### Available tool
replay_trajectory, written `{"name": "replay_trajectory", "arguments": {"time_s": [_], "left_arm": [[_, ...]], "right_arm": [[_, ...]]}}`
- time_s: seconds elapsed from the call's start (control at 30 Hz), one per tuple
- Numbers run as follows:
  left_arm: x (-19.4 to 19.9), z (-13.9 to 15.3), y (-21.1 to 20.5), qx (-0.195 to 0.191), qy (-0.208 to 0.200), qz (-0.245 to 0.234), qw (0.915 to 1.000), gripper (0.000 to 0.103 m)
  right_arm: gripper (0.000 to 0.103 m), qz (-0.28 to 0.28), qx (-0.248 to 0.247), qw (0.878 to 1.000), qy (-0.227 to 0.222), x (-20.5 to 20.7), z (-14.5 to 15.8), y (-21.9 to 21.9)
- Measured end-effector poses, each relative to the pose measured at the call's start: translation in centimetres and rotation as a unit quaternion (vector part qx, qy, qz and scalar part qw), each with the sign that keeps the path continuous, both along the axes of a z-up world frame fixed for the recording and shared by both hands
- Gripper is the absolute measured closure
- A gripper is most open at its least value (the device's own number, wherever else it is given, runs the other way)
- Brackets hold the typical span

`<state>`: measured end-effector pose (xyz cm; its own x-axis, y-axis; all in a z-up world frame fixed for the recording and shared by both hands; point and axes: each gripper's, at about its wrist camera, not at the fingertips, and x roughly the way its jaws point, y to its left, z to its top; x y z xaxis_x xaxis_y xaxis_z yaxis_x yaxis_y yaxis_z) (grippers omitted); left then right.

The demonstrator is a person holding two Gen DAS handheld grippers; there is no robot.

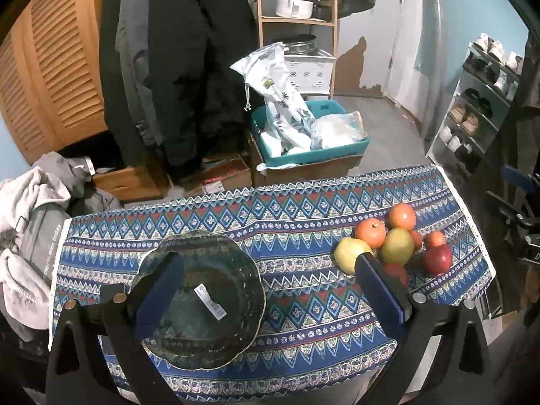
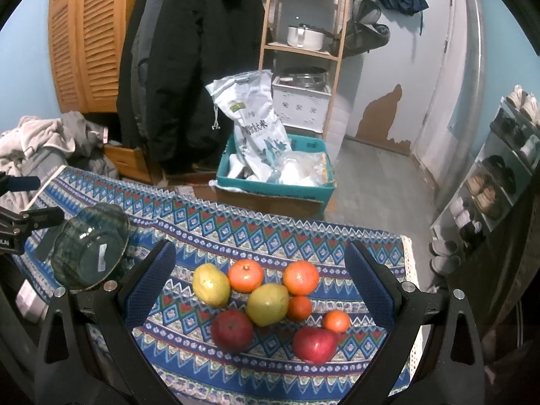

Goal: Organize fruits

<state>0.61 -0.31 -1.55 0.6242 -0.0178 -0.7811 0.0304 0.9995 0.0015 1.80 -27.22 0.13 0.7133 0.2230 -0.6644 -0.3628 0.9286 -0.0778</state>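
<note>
A: The fruits lie in a loose cluster near the counter's (image 2: 303, 236) right edge: two pears (image 2: 211, 283), two apples (image 2: 232, 330) and four oranges (image 2: 245, 275), several touching. The bowl (image 1: 199, 307) sits empty toward the left edge, well apart from them.

B: So the step looks like a first pick. How should it go?

A: Probably best to start with an outer fruit, such as the right apple (image 2: 315, 344) or the left pear, since the middle pear (image 2: 267, 304) leans on its neighbours and lifting it might roll them toward the edge. Closing across a fruit's widest part should keep it from slipping.

B: And the tongs?

A: The right tongs (image 2: 260, 290) hang spread wide above the cluster, gripping nothing and touching no fruit. The left tongs (image 1: 270, 290) are equally wide apart and empty, hovering over the bowl.
</note>
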Motion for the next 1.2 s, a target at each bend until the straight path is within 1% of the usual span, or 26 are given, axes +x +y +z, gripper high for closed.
{"name": "replay_trajectory", "arguments": {"time_s": [0.2,0.33,0.43,0.5,0.57,0.7,0.8,0.97,1.07,1.2], "left_arm": [[0.5,-0.6,-0.5,-0.001,0.007,-0.008,0.9999,0.001],[1.2,-1.6,-1.1,-0.001,0.021,-0.018,0.9996,0.001],[2.0,-2.7,-1.8,0.000,0.041,-0.031,0.9987,0.001],[2.4,-3.3,-2.0,0.005,0.046,-0.034,0.9984,0.001],[2.7,-3.8,-2.4,0.012,0.048,-0.037,0.9981,0.001],[3.5,-5.0,-3.2,-0.002,0.071,-0.050,0.9962,0.001],[4.2,-6.0,-4.2,-0.003,0.084,-0.062,0.9946,0.001],[5.2,-7.5,-6.2,0.027,0.086,-0.075,0.9931,0.001],[5.8,-8.3,-7.2,0.032,0.087,-0.091,0.9915,0.001],[6.7,-10.0,-8.4,0.032,0.108,-0.104,0.9882,0.001]], "right_arm": [[0.005,-0.010,-0.001,1.000,0.011,0.5,-0.2,-0.8],[0.005,-0.021,-0.005,0.999,0.023,0.9,-0.5,-1.5],[0.005,-0.029,-0.010,0.999,0.035,1.3,-1.1,-2.0],[0.005,-0.033,-0.014,0.998,0.045,1.6,-1.7,-2.4],[0.005,-0.037,-0.019,0.998,0.054,1.8,-2.2,-2.8],[0.005,-0.046,-0.026,0.996,0.071,2.2,-3.5,-3.9],[0.005,-0.055,-0.025,0.994,0.089,2.8,-4.8,-4.9],[0.005,-0.083,-0.022,0.988,0.125,3.7,-7.2,-6.9],[0.005,-0.096,-0.027,0.984,0.145,4.0,-8.8,-7.8],[0.005,-0.109,-0.027,0.979,0.169,4.6,-10.7,-8.5]]}}
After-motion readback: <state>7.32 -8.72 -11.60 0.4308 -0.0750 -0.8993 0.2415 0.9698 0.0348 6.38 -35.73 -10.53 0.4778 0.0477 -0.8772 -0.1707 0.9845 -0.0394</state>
